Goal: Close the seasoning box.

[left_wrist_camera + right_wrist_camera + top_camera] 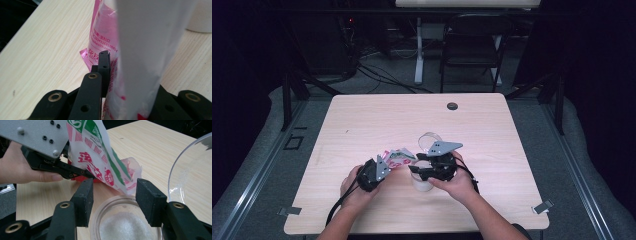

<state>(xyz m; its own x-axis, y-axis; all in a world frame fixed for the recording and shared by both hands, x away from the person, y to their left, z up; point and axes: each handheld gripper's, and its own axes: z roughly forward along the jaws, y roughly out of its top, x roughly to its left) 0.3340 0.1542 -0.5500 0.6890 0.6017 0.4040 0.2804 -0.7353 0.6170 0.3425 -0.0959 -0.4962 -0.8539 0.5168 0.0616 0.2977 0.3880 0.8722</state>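
A plastic bag printed in pink, red and green is tilted over a clear jar near the table's front middle. My left gripper is shut on the bag, one jaw pressed flat against its pink side. In the right gripper view the bag's lower corner hangs just above the jar, which holds white granules. My right gripper stands open over the jar's mouth, its pads apart and touching nothing. A clear round lid leans at the jar's right.
The pale wooden table has a black grommet near its far edge. A dark folding chair and cables stand on the floor behind it. Metal clips sit at the front corners.
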